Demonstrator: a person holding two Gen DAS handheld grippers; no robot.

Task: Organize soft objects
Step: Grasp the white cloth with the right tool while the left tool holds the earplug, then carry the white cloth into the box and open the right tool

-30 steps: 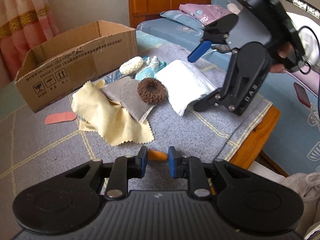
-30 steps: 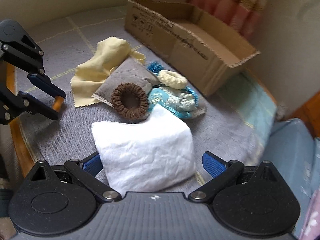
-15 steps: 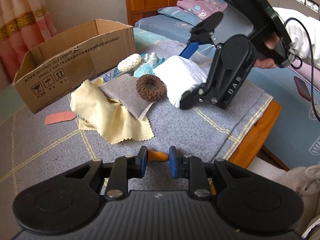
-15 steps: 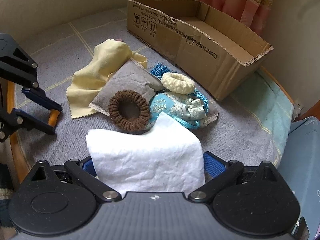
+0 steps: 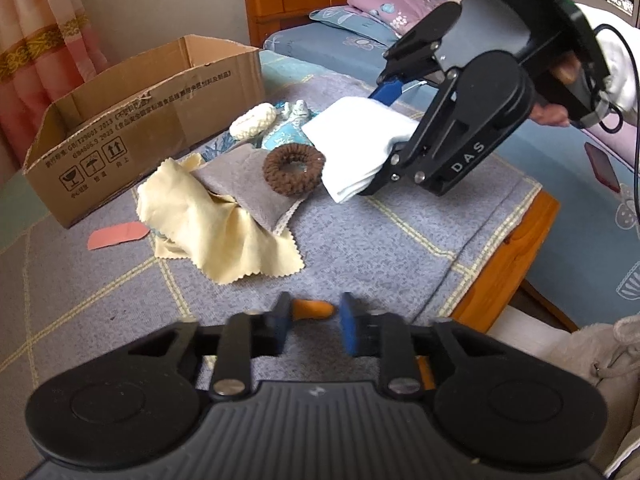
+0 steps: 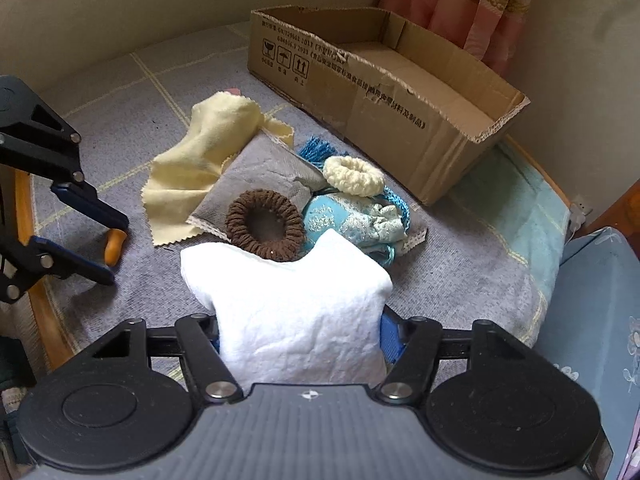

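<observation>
Nearby, brown scrunchie (image 6: 264, 230), cardboard box (image 6: 384, 92)

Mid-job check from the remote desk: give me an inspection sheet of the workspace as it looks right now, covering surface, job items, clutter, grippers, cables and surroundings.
Surface: grey checked blanket over a wooden-edged platform.
Job's things: white folded cloth, brown knitted ring, cream knitted ring, yellow cloth, grey cloth, blue embroidered pouch, all heaped together; cardboard box open, nothing seen inside.
Clutter: pink scrap and an orange piece on the blanket.
Grippers: right gripper closing, the white folded cloth between its jaws; left gripper shut, holding nothing.
Cables: black cable behind the right gripper.
Surroundings: bed with pillows, pink curtain, plain wall.
</observation>
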